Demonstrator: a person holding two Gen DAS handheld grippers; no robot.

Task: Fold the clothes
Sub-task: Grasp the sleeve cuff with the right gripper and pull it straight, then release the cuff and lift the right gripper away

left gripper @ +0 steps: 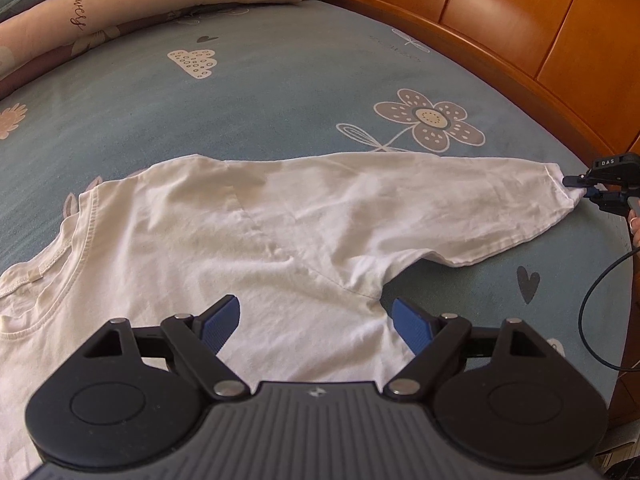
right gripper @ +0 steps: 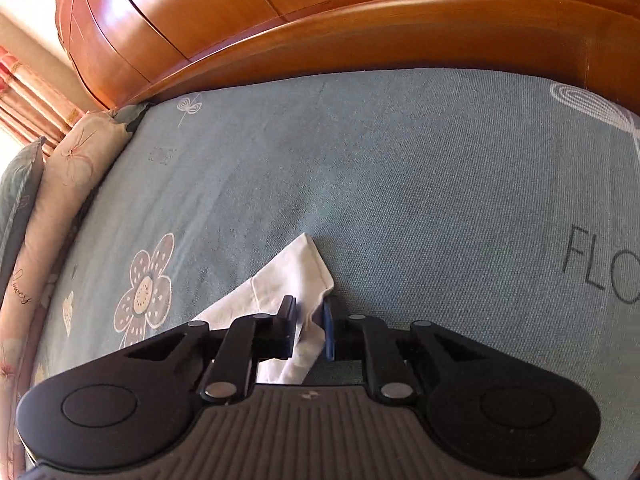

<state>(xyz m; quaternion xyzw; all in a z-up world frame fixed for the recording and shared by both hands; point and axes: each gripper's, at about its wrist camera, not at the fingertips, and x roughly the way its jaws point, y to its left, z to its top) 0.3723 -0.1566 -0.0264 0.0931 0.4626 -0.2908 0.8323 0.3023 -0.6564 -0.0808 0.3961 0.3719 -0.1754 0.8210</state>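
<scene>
- The right gripper (right gripper: pixel 311 322) has its blue pads pinched on the cuff of the white T-shirt (left gripper: pixel 280 236), at the sleeve's far tip.
- The left gripper (left gripper: pixel 316 318) hangs with jaws wide above the shirt's armpit, holding nothing.
- The shirt lies spread on the blue flowered bedsheet (left gripper: pixel 280 92) (collar towards the left of the left wrist view).
- A wooden bed frame (right gripper: pixel 360 32) borders the sheet.
</scene>
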